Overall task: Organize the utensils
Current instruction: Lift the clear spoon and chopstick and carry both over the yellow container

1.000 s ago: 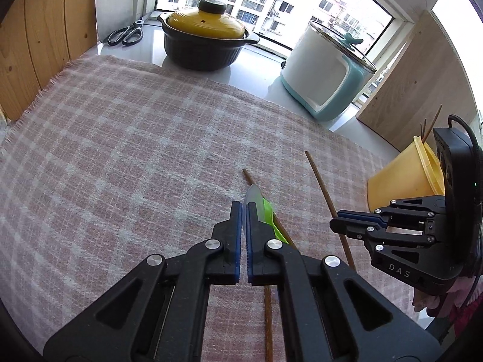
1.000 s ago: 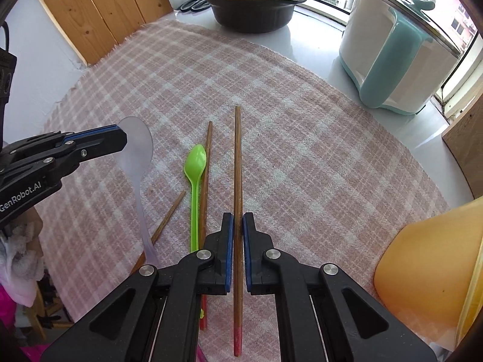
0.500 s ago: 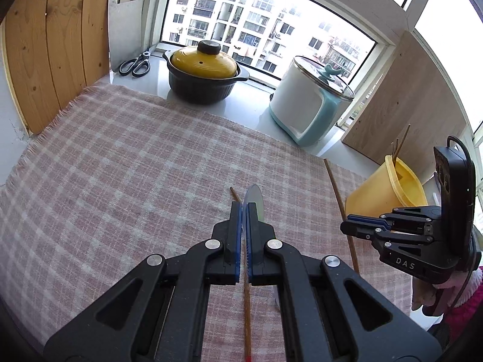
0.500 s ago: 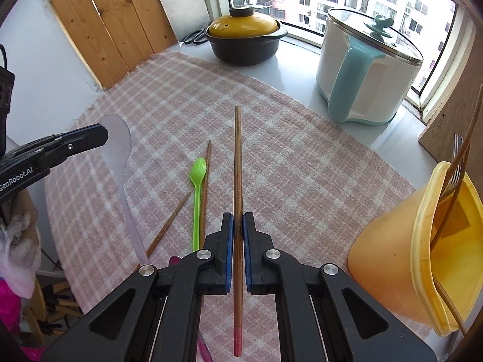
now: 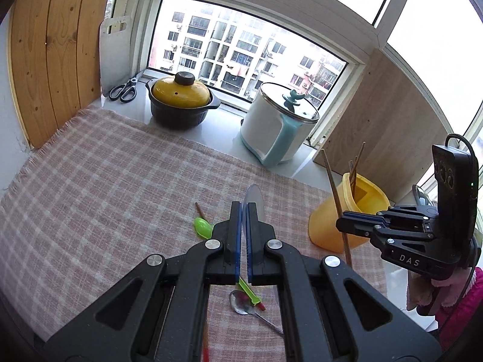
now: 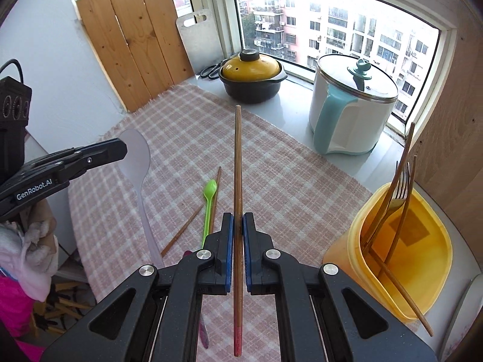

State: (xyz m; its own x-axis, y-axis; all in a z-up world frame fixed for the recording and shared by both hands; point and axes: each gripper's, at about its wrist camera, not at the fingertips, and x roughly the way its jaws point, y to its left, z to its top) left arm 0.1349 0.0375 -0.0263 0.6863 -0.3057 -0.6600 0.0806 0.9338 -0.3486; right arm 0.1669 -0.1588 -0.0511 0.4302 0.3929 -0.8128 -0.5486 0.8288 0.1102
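Note:
My left gripper (image 5: 241, 206) is shut on a clear plastic spoon (image 5: 255, 196), whose bowl sticks out past the fingertips. The right wrist view shows that spoon (image 6: 136, 154) hanging above the cloth's left edge. My right gripper (image 6: 238, 218) is shut on a long wooden chopstick (image 6: 237, 163), held up over the cloth. To its right stands a yellow utensil holder (image 6: 339, 249) with a fork (image 6: 400, 184) and chopsticks in it. Below on the cloth lie a green spoon (image 6: 209, 199), two chopsticks (image 6: 216, 190) and a metal spoon (image 5: 241, 301).
A pink checked cloth (image 5: 105, 187) covers the counter. At the back by the window stand a black pot with a yellow lid (image 5: 181, 102) and a white and teal cooker (image 5: 277, 126). Scissors (image 5: 123, 89) lie beside a cutting board. Wooden panels flank both sides.
Both grippers have risen from the cloth, each still shut on its utensil. The cloth lies farther below and the yellow holder has come fully into view.

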